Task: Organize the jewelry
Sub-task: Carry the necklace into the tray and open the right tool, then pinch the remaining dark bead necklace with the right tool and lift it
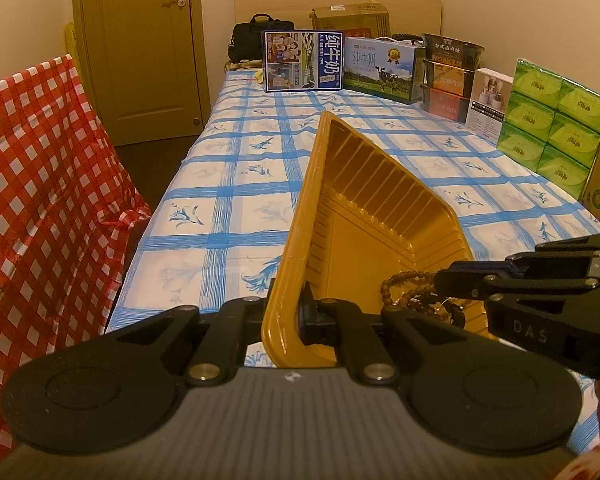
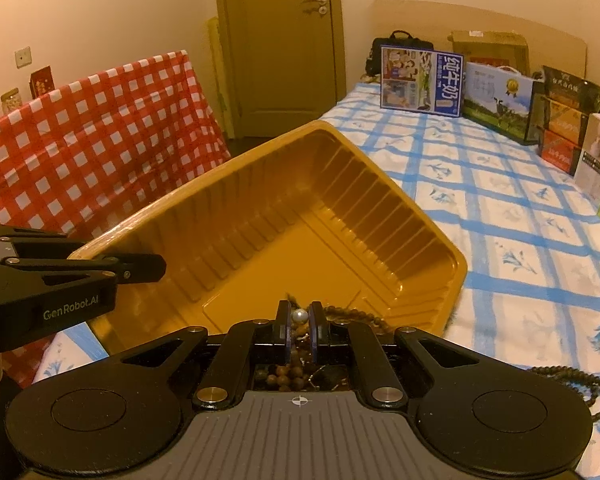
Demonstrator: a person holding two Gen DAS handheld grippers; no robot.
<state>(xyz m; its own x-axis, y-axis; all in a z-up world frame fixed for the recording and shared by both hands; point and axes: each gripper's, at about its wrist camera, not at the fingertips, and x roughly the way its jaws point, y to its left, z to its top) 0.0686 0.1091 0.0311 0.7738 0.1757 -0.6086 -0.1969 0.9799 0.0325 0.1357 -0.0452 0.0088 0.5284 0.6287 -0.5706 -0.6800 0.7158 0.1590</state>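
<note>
The left tongs (image 1: 290, 320) are clamped on the near rim of the yellow plastic tray (image 1: 364, 216), one finger inside the wall and one outside, and hold it tipped up on edge; judged from the tilt, this is to steady the tray and slope its floor toward the right tongs. The right tongs (image 2: 299, 332) reach in over the tray's low corner, nearly together on a white pearl bead (image 2: 299, 315) that sits between the tips; whether they bear on it firmly or merely bracket it cannot be told with certainty, though contact appears on both sides. Directly beneath them lies a heap of brown wooden bead strands (image 2: 288, 376), the jewelry to be organized, gathered in that low corner. A further dark bead strand (image 2: 580, 384) lies outside the tray on the blue-checked bedspread (image 2: 520, 240), near the right tongs' body, not yet collected. The tray's long axis runs away from the left camera toward the far end of the bed, open face turned to the right; its ribbed walls are otherwise bare. Beyond, well apart, stand milk cartons (image 1: 304, 60), stacked noodle bowls (image 1: 450, 72) and green tissue packs (image 1: 552, 120) along the bed's far and right edges. A red-checked cloth (image 1: 40, 184) hangs to the left, before a closed door (image 1: 140, 40).
</note>
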